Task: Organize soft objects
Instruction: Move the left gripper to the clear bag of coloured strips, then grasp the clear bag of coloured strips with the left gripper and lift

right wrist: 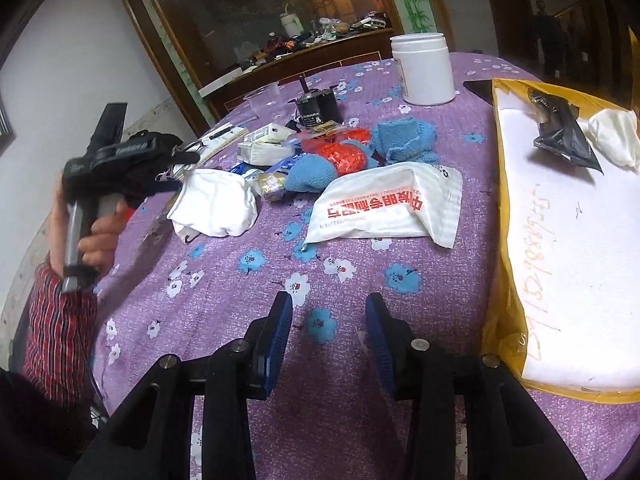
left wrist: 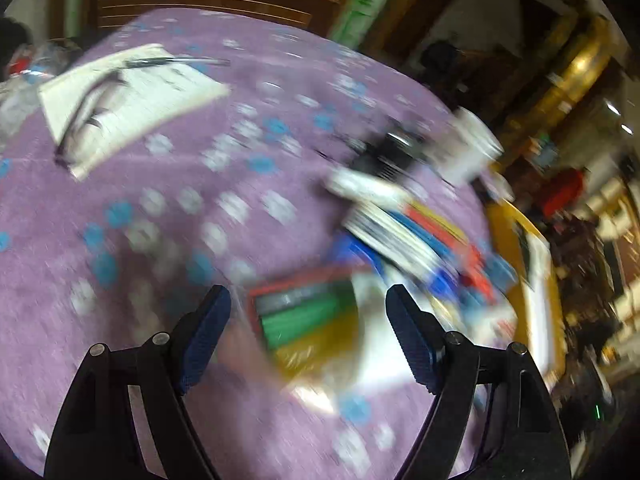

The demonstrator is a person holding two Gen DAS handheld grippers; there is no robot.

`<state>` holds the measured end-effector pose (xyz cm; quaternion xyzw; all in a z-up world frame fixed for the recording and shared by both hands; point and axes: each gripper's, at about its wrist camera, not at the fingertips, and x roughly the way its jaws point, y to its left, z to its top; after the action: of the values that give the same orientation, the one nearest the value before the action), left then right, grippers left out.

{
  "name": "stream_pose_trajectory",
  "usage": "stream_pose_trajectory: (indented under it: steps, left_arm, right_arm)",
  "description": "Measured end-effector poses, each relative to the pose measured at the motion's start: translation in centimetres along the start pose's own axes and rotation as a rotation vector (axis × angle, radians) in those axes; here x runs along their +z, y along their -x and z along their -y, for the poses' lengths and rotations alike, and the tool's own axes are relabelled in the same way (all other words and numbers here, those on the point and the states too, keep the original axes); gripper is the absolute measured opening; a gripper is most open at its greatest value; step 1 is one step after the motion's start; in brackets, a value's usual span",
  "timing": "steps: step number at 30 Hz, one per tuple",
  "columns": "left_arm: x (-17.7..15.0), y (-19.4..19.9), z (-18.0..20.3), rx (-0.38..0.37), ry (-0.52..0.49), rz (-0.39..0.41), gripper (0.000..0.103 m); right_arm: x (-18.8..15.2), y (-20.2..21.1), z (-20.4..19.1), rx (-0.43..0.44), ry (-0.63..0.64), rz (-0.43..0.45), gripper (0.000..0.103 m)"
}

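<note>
Setting: a counter [right wrist: 224, 304] under a purple cloth with blue and white flowers; a dark wooden cabinet with glass behind it
Left gripper [left wrist: 308, 312]: jaws spread wide, nothing between the pads; it hangs tilted down over the cloth; its view is heavily blurred, showing only smeared red, green, yellow and blue shapes beyond the fingers, which cannot be told apart
Left hand [right wrist: 96, 236]: seen from the right wrist view at the counter's left edge, wrapped round the grey handle of its tool; a red plaid sleeve [right wrist: 60, 328] below it
Right gripper [right wrist: 328, 320]: jaws partly apart and empty, bare cloth between them, near the counter's front edge
Soft things: a blue towel [right wrist: 404, 140] and a red mesh bundle [right wrist: 344, 152] lie touching in a heap mid-counter; a white cloth [right wrist: 216, 200] sits just left of the heap; a white packet [right wrist: 384, 204] with red print lies in front of it
Other items: a white jar [right wrist: 424, 68] stands upright at the far side; a black motor [right wrist: 316, 108] left of it; a yellow envelope [right wrist: 560, 240] covers the right side, a black pouch [right wrist: 560, 132] and a white crumpled bag [right wrist: 616, 136] on top
Notebook [left wrist: 128, 96]: white, with glasses on it, well apart at the far left
</note>
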<state>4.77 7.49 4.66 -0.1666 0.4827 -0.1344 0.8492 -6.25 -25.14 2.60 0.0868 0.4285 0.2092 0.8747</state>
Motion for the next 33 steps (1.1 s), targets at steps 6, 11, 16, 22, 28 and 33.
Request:
stream_pose_trajectory:
  steps: [6, 11, 16, 22, 28, 33]
  left_arm:
    - [-7.5, 2.8, 7.2, -0.182, -0.303, -0.067, 0.08]
    - [-6.5, 4.6, 6.7, 0.014, -0.293, 0.067, 0.08]
    - [-1.8, 2.4, 3.3, 0.073, -0.158, 0.083, 0.08]
    - [-2.7, -1.4, 6.8, -0.043, -0.22, -0.021, 0.08]
    - [-8.2, 0.4, 13.4, -0.287, -0.483, -0.077, 0.08]
    - [-6.0, 3.0, 11.1, -0.189, -0.443, 0.015, 0.08]
  right_arm:
    - [0.1, 0.1, 0.2, 0.02, -0.011, 0.004, 0.04]
    - [-0.1, 0.4, 0.5, 0.034, -0.025, 0.009, 0.04]
    - [-0.3, 0.7, 0.8, 0.048, -0.036, 0.015, 0.04]
    - [-0.3, 0.8, 0.9, 0.046, -0.042, 0.022, 0.04]
    - [-0.3, 1.0, 1.4, 0.048, -0.067, 0.034, 0.04]
    - [-0.3, 1.0, 1.7, 0.047, -0.086, 0.041, 0.04]
